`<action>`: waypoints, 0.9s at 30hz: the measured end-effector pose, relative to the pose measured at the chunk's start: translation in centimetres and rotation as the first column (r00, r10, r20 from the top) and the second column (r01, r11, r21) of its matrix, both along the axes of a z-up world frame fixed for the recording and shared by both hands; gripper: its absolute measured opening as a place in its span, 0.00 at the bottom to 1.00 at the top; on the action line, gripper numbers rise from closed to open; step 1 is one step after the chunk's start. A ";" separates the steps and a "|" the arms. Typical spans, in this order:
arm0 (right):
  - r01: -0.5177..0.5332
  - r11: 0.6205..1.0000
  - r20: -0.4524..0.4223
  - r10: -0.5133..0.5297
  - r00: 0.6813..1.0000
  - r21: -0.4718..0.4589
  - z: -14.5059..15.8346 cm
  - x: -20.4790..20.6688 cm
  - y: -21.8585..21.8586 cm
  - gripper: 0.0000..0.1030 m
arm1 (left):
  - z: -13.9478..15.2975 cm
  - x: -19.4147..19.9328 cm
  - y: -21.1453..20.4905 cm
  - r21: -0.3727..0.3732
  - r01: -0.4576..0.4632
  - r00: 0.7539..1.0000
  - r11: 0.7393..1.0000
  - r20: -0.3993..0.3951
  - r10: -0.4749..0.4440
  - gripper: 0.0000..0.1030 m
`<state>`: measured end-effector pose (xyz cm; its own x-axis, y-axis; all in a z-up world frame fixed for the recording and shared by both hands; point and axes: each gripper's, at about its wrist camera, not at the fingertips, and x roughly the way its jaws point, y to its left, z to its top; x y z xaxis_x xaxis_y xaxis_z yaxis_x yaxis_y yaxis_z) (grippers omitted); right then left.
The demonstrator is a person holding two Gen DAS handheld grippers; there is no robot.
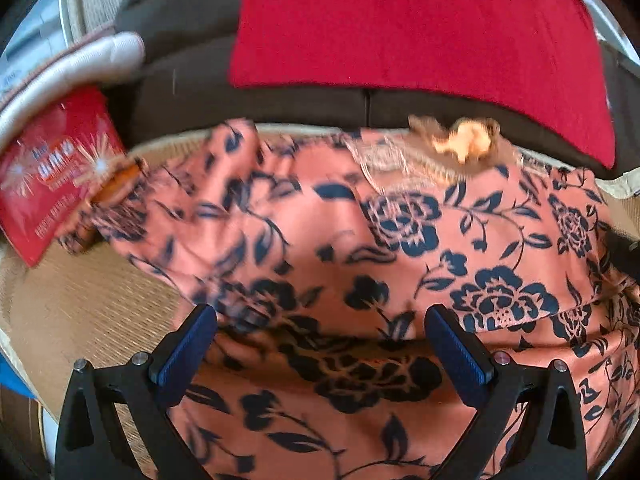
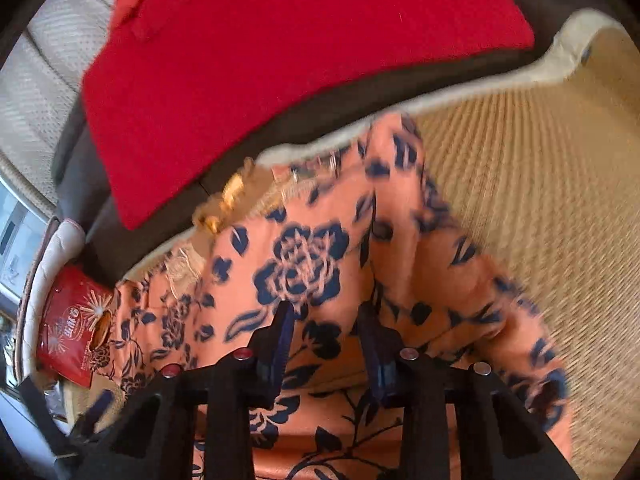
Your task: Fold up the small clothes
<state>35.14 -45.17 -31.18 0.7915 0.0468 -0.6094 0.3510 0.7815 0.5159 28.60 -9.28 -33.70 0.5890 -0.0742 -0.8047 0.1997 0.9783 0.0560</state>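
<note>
On a woven straw mat (image 2: pixel 540 200) lies the crumpled orange floral garment (image 1: pixel 360 240), beside a red packet (image 1: pixel 52 176) and below a red cushion (image 1: pixel 400 28). From the left wrist, the left gripper (image 1: pixel 320 320) hangs over it, jaws spread wide, nothing between. Only the right wrist shows the right gripper (image 2: pixel 326 316), jaws narrowly parted above cloth, gripping nothing visible.

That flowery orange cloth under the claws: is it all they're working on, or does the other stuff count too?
Part of the job:
- flowery orange cloth
- left claw
- right claw

Just lying about:
- red cushion
- red packet
- woven mat
</note>
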 end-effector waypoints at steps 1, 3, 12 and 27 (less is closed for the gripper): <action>0.001 1.000 0.029 0.000 1.000 -0.014 0.6 -0.5 0.1 0.36 | 0.0 0.0 -0.2 -0.009 -0.001 1.000 1.000 -0.004 0.001 1.00; -0.011 1.000 0.061 0.010 0.998 0.012 1.1 -0.9 0.1 0.37 | 0.5 -0.4 -0.3 -0.017 0.005 1.000 1.000 0.022 -0.004 1.00; -0.063 0.997 0.089 0.067 0.994 -0.045 1.8 -0.8 2.5 0.38 | 5.1 -0.7 6.6 -0.128 -0.162 0.952 0.978 0.242 0.189 1.00; -0.159 0.970 0.105 0.180 0.978 -0.183 2.0 0.0 9.0 0.38 | 4.3 4.6 25.5 -0.428 -0.553 0.774 0.715 0.052 0.631 1.00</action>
<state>35.09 -36.21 -29.18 0.8485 0.0893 -0.5215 0.1495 0.9050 0.3982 33.23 16.22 -29.42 0.7443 0.0751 -0.6636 -0.4038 0.8420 -0.3577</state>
